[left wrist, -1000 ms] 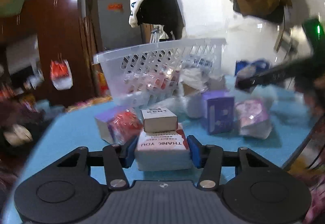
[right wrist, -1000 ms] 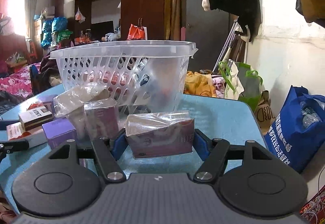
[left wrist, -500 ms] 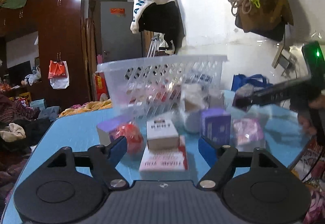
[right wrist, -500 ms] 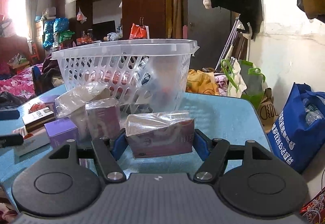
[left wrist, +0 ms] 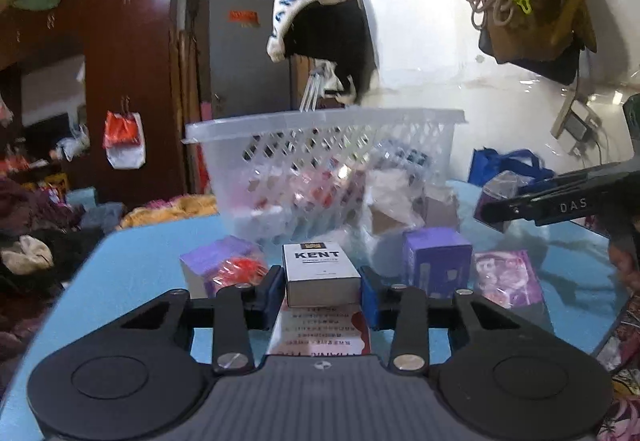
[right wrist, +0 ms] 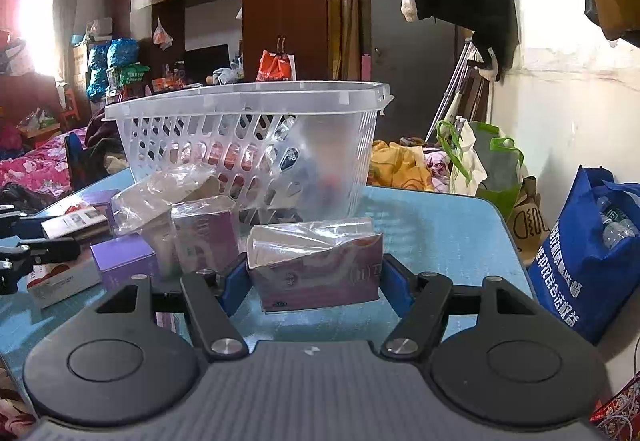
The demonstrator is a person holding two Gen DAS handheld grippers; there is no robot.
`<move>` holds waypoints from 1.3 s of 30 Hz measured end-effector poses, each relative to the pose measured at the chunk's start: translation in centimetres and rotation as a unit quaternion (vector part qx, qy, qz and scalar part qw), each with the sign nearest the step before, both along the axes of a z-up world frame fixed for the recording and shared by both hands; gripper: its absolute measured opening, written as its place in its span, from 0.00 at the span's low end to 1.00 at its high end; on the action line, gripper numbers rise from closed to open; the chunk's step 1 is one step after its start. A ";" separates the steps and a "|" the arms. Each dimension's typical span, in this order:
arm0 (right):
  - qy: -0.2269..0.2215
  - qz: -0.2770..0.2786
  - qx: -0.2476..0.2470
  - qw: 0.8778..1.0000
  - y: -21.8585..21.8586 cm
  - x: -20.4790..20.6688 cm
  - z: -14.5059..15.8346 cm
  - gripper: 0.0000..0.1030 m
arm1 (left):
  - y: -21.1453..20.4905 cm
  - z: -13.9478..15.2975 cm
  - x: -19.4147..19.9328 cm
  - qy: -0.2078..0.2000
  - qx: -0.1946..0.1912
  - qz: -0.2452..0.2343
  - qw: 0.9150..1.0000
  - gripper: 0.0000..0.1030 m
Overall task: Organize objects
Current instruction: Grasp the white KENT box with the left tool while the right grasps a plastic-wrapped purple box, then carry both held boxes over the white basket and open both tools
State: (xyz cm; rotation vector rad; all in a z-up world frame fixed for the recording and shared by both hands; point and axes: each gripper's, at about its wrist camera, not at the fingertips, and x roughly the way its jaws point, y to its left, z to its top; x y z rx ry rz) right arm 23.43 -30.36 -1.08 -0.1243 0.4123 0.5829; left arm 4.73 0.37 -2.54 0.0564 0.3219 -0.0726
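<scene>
Since the earlier frame, the left hand-held gripper [left wrist: 321, 291] let go of the white packet [left wrist: 320, 329], spread wide, and its jaws had just been closing again, now narrow against the sides of the white Kent box [left wrist: 320, 273] lying on that packet. By contrast the right hand-held gripper [right wrist: 315, 279] kept its place, its pads pressed on a purple bagged box [right wrist: 320, 273] resting on the blue surface [right wrist: 440, 229]. Beyond both stood the clear basket [right wrist: 248, 145], with purple boxes [left wrist: 436, 261] beside it.
</scene>
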 end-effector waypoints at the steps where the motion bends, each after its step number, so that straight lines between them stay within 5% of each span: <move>1: 0.000 0.000 0.000 1.000 0.0 0.0 0.0 0.68 | 0.3 0.0 0.0 -0.002 -0.006 0.000 1.000 0.42; 18: -0.050 -0.016 0.029 0.998 -0.8 -1.3 0.7 0.68 | 1.0 1.2 -1.9 -0.068 -0.017 -0.016 0.997 0.42; 21: -0.063 0.012 0.051 0.997 -0.3 -2.0 2.8 0.68 | 1.6 3.0 -1.9 -0.087 -0.019 -0.015 0.996 0.42; 25: -0.136 -0.001 0.033 0.990 2.6 -2.1 7.8 0.68 | 2.2 7.8 0.8 -0.104 -0.026 -0.016 0.994 0.42; 30: -0.096 -0.007 -0.011 0.995 7.6 4.4 11.5 0.68 | 2.3 12.7 9.3 -0.042 -0.045 -0.008 0.998 0.42; 33: -0.041 0.000 -0.025 0.999 9.9 8.6 11.2 0.68 | 2.7 13.0 14.1 0.008 -0.067 -0.003 0.998 0.42; 36: -0.033 -0.006 -0.048 0.998 11.2 10.5 10.4 0.69 | 3.0 12.4 16.9 0.026 -0.076 0.014 0.997 0.42; 37: -0.031 -0.005 -0.055 0.998 11.6 10.9 10.2 0.70 | 3.0 12.2 17.6 0.031 -0.076 0.011 0.997 0.48; 39: -0.038 -0.014 -0.056 0.998 11.5 10.6 9.8 0.87 | 2.9 11.5 18.7 0.051 -0.076 0.013 0.996 0.68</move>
